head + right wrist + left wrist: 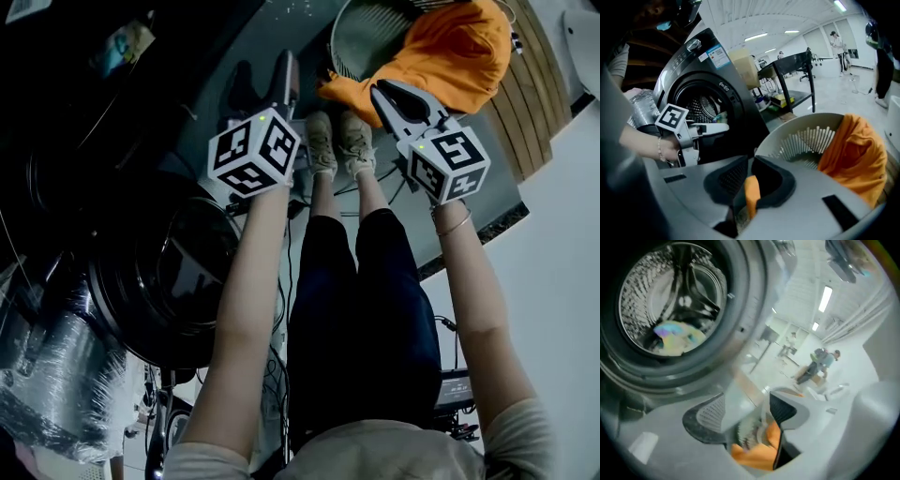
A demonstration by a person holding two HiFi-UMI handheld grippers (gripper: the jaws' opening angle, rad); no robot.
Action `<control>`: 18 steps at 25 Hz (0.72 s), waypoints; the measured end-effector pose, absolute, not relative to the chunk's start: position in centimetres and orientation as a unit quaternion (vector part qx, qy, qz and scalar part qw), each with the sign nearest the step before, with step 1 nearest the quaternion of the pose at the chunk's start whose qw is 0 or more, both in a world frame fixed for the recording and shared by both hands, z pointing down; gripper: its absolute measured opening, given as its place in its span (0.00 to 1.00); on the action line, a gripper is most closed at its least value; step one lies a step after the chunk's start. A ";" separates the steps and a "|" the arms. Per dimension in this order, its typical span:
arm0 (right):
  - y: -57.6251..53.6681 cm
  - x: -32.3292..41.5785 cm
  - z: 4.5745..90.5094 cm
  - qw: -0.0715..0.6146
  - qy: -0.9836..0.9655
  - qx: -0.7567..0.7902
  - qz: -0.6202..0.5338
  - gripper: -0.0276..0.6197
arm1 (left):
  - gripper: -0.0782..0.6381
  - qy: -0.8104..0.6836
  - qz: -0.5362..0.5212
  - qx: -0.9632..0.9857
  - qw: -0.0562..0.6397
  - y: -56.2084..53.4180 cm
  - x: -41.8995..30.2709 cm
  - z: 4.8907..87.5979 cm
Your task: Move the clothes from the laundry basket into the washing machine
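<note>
Clearly, at the frame's left the washing machine stands with its mouth open, so clothes can go straight in; a pale, many-coloured garment lies in the drum. The left gripper faces it, jaws apart and empty. The right gripper, jaws together on nothing, points at the basket on the right, where the orange garment drapes over the rim, easy to reach.
</note>
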State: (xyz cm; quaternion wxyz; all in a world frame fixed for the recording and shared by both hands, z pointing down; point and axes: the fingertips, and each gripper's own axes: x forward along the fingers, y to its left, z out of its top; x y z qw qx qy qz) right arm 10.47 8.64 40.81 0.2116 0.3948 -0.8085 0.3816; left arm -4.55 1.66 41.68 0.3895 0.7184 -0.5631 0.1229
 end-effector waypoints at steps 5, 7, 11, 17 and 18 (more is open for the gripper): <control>9.7 16.7 42.8 0.264 -0.765 0.457 0.369 0.30 | 0.48 -0.487 0.152 0.752 0.418 5.3 2.4 42.3; 9.6 19.9 43.4 0.276 -0.738 0.497 0.364 0.33 | 0.40 -0.459 0.165 0.766 0.419 6.5 4.6 42.3; 9.1 27.0 44.4 0.288 -0.675 0.583 0.349 0.37 | 0.25 -0.417 0.183 0.793 0.404 7.9 8.0 42.0; 8.0 36.0 45.8 0.296 -0.581 0.682 0.332 0.39 | 0.12 -0.391 0.203 0.811 0.384 7.9 10.8 42.7; 8.0 37.1 46.3 0.300 -0.568 0.689 0.336 0.39 | 0.12 -0.387 0.205 0.813 0.383 7.8 11.2 42.8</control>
